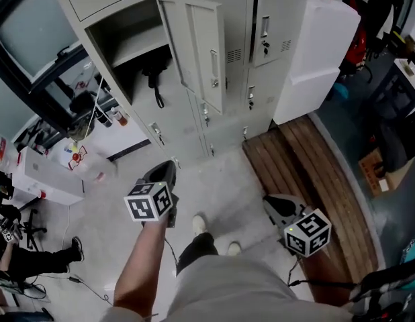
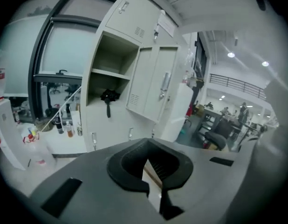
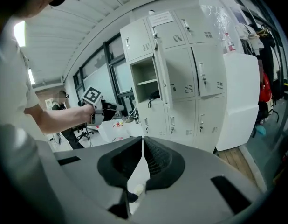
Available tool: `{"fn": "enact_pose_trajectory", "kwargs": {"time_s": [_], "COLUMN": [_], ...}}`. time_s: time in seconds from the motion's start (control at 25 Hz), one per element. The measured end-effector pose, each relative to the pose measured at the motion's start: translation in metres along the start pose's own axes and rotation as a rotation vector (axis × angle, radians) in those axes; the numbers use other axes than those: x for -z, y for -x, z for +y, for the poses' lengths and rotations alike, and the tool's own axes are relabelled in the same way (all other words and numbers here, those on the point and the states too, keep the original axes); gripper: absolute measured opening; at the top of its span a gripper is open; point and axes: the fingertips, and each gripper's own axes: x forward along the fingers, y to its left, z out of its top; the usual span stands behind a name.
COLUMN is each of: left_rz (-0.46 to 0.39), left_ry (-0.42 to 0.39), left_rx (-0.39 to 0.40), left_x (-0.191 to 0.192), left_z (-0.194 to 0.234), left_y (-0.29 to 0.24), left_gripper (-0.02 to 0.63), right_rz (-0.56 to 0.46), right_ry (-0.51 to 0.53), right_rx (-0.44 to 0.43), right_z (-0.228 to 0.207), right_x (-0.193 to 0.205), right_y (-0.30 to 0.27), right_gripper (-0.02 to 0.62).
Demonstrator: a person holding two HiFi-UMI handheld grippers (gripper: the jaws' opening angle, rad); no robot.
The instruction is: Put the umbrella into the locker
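Head view: umbrella (image 1: 154, 82) hangs upright inside open locker (image 1: 127, 29), ahead; my left hand-held gripper (image 1: 168, 168) nearer than right hand-held gripper (image 1: 270, 201); both jaws together, empty

Head view: from above, steeply down, well back from the pale grey metal locker bank (image 1: 281, 32).
Left gripper view: faces it, nearer.
Right gripper view: farther back, shares it.

Black umbrella (image 1: 153, 79) sits inside the open locker (image 1: 135, 43).
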Motion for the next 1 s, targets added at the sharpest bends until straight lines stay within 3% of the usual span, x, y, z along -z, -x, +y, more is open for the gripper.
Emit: {"fn": "enact_pose_trajectory", "kwargs": {"time_s": [0.28, 0.48, 0.56, 0.68, 1.0], "left_rz": [0.01, 0.066, 0.083, 0.1, 0.113], "left_ry": [-0.027, -0.112, -0.144, -0.12, -0.139], "left_rx": [0.223, 0.346, 0.37, 0.389, 0.384], "left_x": [0.045, 0.072, 0.081, 0.096, 0.118], "left_z": [-0.069, -0.095, -0.094, -0.083, -0.058], "left_y": [0.08, 0.135, 0.155, 0.177, 0.214], "left_gripper": [0.011, 0.011, 0.011, 0.011, 0.011], "right_rz": [0.011, 0.009, 0.008, 0.016, 0.033], "right_ry": [0.048, 0.059, 0.077, 0.103, 0.129], "right_rx": [-0.041, -0.066, -0.087, -0.107, -0.139], "right_z": [0.045, 0.091, 0.111, 0.136, 0.192], "right_x": [0.001, -0.01, -0.014, -0.017, -0.012], "right_y": [-0.009, -0.025, -0.035, -0.047, -0.06], "right_gripper": [0.025, 0.023, 0.023, 0.021, 0.021]}}
